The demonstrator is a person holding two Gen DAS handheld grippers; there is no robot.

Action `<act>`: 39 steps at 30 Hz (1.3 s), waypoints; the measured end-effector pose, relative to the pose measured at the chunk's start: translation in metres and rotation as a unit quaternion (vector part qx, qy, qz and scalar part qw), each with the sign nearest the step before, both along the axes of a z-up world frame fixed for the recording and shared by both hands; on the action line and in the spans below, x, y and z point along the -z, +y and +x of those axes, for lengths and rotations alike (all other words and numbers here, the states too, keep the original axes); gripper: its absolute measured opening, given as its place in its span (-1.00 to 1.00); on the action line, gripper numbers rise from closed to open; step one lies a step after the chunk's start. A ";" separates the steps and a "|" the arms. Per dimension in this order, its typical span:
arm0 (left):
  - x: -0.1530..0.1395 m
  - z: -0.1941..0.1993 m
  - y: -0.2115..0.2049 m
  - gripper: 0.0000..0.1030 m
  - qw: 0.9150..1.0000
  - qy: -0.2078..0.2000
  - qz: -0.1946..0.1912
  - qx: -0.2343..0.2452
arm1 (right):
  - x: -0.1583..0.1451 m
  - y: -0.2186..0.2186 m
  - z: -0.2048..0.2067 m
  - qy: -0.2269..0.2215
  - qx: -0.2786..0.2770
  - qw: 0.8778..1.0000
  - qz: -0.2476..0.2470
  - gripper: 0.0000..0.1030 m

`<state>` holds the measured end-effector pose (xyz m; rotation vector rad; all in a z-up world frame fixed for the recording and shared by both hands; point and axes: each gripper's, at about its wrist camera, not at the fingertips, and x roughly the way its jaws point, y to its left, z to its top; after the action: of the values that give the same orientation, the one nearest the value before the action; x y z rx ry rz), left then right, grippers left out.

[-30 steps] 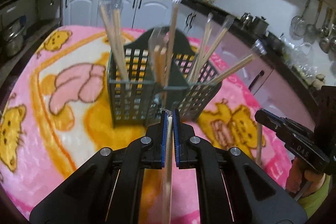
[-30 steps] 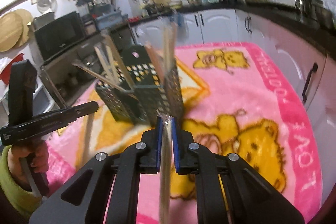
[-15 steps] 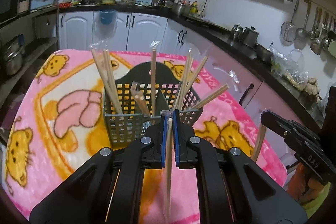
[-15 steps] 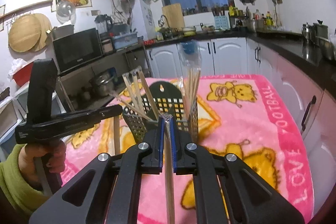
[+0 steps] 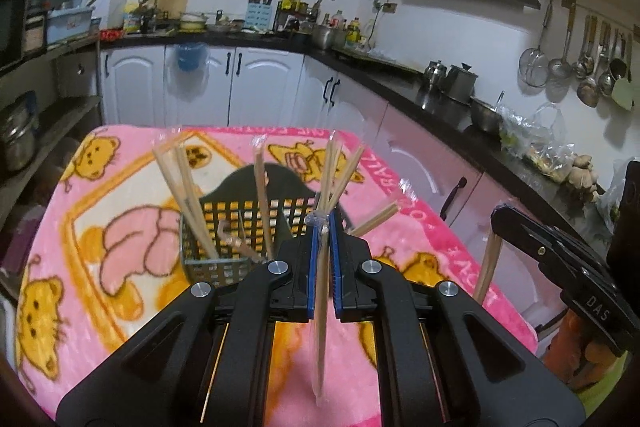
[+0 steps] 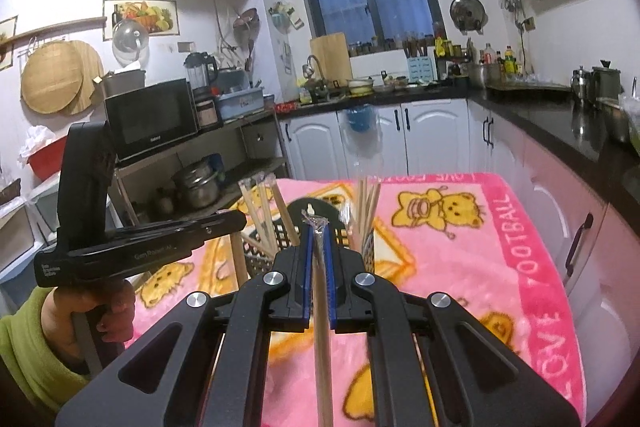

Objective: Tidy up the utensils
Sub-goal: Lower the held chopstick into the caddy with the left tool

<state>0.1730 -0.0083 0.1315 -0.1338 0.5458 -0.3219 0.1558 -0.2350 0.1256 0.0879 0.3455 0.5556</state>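
Observation:
A dark grey slotted utensil holder stands on the pink blanket and holds several wrapped wooden chopstick pairs. It also shows in the right wrist view. My left gripper is shut on a wrapped chopstick pair, held upright above and in front of the holder. My right gripper is shut on another wrapped chopstick pair, also raised before the holder. Each gripper appears in the other's view, the right one and the left one.
The pink cartoon blanket covers the table, which ends near white cabinets. A black counter with pots runs along the right. Shelves with a microwave and pots stand at the left.
Both grippers have risen and pulled back from the holder, each still clamped on its chopstick pair. The holder now sits lower and smaller in both views.

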 end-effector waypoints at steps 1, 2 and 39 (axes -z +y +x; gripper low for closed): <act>-0.002 0.000 -0.001 -0.94 1.000 -0.002 -0.001 0.001 | -0.002 0.000 0.001 -0.002 0.000 1.000 0.002 -0.89; -0.007 0.000 -0.002 -0.94 1.000 -0.007 0.000 0.003 | -0.004 0.001 0.002 -0.004 0.001 1.000 0.003 -0.89; -0.110 0.074 0.053 -0.94 0.990 -0.106 0.015 -0.093 | -0.076 0.049 0.092 -0.111 0.031 0.993 0.040 -0.89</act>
<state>0.2466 0.0445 0.2414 -0.1177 0.3247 -0.1436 0.2482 -0.1859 0.2011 0.1119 0.1041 0.5122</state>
